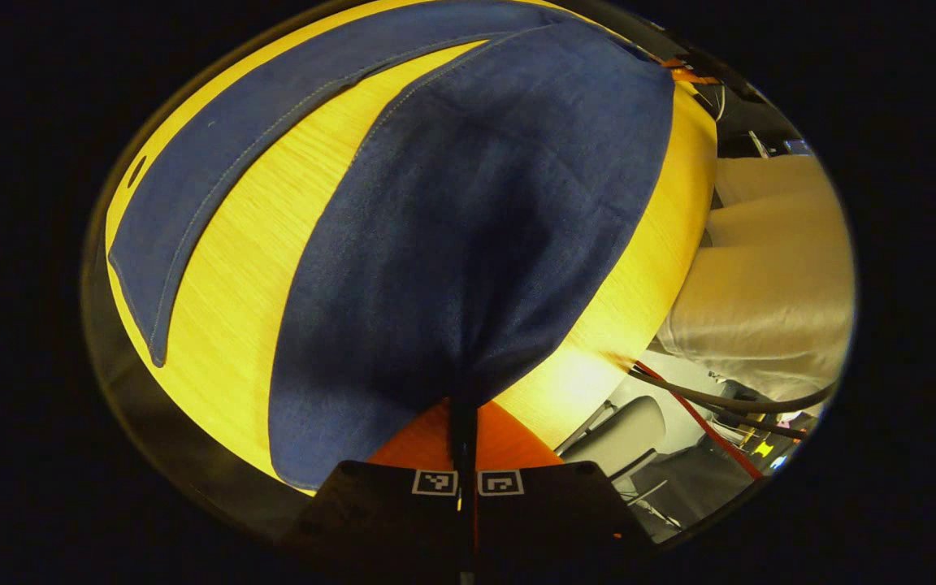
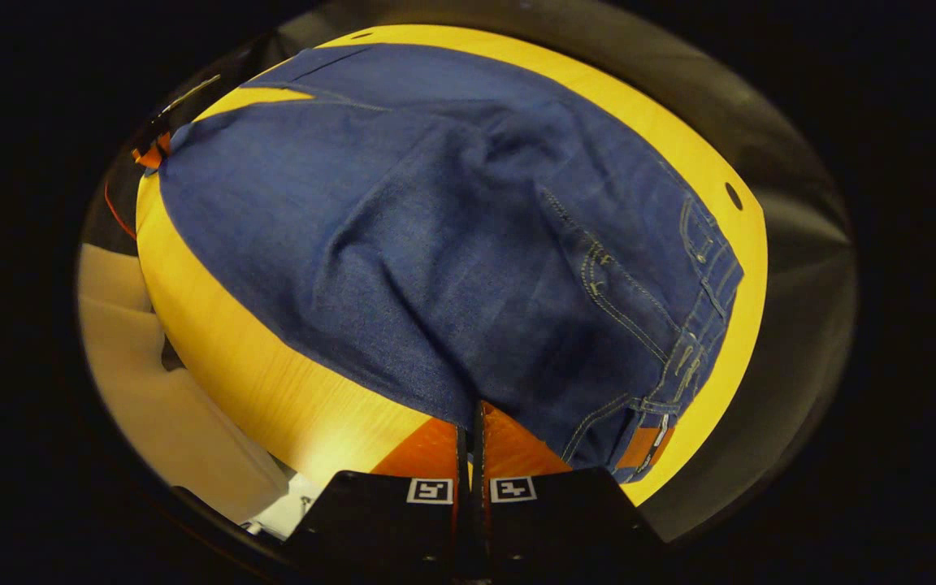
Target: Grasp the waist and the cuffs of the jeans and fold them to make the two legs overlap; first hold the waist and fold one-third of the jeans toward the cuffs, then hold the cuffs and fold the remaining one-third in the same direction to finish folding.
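Note:
Blue jeans (image 1: 476, 227) lie on a yellow wooden table (image 1: 249, 268). In the left gripper view the near leg rises and narrows into my left gripper (image 1: 465, 422), which is shut on its cuff end. The far leg (image 1: 216, 171) lies flat, apart from it, with bare table between the two. In the right gripper view the seat of the jeans (image 2: 435, 244) bunches up toward my right gripper (image 2: 472, 426), shut on the near edge close to the waistband (image 2: 699, 292). A tan patch (image 2: 643, 447) sits at the waistband's near corner.
A person in light trousers (image 1: 769, 268) stands against the table's edge (image 2: 216, 366). Cables (image 1: 728, 402) and a grey chair (image 1: 622, 431) sit below the table end. A small hole (image 2: 733, 196) marks the tabletop beyond the waistband.

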Tool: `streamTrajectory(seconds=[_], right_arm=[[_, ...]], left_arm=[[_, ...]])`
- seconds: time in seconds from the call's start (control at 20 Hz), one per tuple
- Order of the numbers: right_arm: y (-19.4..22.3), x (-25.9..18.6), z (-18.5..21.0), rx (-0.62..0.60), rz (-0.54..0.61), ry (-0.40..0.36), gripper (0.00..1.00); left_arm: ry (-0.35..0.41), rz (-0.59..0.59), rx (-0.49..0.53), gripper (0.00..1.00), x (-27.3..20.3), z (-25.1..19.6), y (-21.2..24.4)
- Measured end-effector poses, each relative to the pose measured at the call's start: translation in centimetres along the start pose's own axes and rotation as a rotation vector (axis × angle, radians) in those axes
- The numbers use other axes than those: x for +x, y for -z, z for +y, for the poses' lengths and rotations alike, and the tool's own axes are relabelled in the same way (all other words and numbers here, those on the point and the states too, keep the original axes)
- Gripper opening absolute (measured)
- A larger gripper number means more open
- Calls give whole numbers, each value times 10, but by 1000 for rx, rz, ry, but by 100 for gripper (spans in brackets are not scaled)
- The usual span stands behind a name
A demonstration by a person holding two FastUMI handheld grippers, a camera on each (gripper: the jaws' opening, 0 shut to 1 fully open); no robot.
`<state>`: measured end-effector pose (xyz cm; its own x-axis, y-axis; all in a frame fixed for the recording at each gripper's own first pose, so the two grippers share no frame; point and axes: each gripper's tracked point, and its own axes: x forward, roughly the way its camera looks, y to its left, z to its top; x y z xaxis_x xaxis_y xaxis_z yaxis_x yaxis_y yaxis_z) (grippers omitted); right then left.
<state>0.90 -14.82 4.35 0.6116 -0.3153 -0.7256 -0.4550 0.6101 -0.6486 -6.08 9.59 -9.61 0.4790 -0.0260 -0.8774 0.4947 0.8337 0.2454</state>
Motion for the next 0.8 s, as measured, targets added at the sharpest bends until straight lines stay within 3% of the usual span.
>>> streamTrajectory(seconds=[0.2,0.45,0.8], right_arm=[[-21,-15,-15,127,-60,-17,3],[-90,-42,-48,297,-192,10,2],[-165,-50,-86,365,-277,81,2]], left_arm=[[-28,22,11,0,-40,15,-12],[-118,65,39,0,-93,57,-40],[-246,118,95,0,-135,131,-81]])
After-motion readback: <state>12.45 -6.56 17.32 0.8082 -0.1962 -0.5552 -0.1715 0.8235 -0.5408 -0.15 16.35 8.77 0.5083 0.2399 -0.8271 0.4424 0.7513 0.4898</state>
